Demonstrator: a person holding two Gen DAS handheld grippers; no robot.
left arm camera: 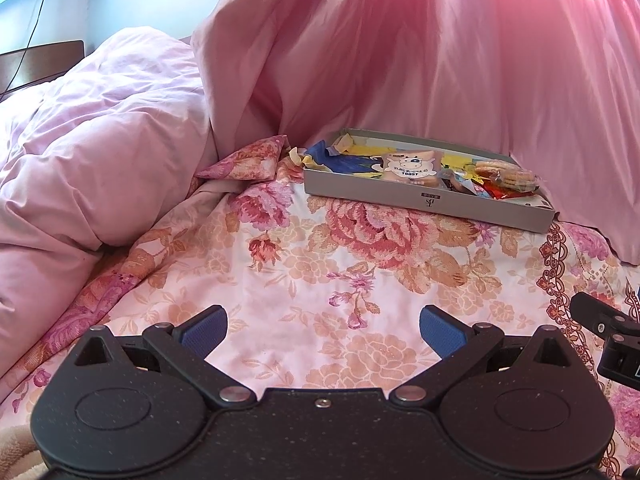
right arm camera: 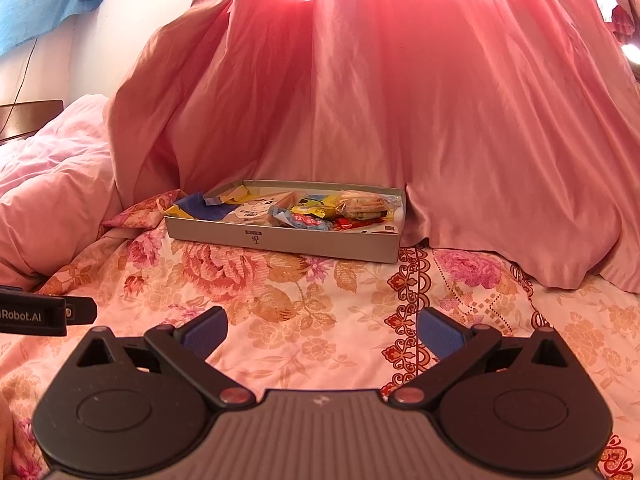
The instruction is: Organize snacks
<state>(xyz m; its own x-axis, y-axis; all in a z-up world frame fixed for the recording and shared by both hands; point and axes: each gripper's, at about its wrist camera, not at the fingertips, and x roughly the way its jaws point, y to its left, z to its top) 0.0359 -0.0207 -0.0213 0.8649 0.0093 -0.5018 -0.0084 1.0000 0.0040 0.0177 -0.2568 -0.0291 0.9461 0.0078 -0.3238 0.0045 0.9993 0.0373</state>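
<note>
Both claws up front, both spread wide and holding nothing: the left gripper (left arm camera: pixel 323 330) with its blue-padded black fingers hangs over the floral bedsheet (left arm camera: pixel 280 264), and the right gripper (right arm camera: pixel 322 332) does the same just alongside, its neighbour's black body poking into each view's edge. Bare patterned cloth sits between the pads on either side, no snack anywhere near them.

Moving out across the pink-and-peach flowered sheet, nothing loose lies on it that I can pick out. Further on sits the prize: a shallow grey cardboard tray (left arm camera: pixel 428 202), resting flat on the bed, well apart from both claws. Inside it's a jumble: a white toast packet with a cartoon cow (left arm camera: pixel 409 168) near the middle, a clear-wrapped stack of round biscuits (left arm camera: pixel 506 176) at the right end, crumpled blue and yellow wrappers (left arm camera: pixel 340 158) piled at the left, one spilling over the corner. By my reading the snacks are already gathered in the tray, so what's left is tidying, or nothing.

Behind it all, a rumpled pink duvet (left arm camera: pixel 92 152) on the left and a pink curtain (right arm camera: pixel 380 92) draping down to the tray's back edge.

Risks from here? That mattress is soft: a heavy push on the tray wall could tip it and scatter the lot. Slick wrappers may slide out of a pinch, and the biscuits could crack under a hard squeeze.
</note>
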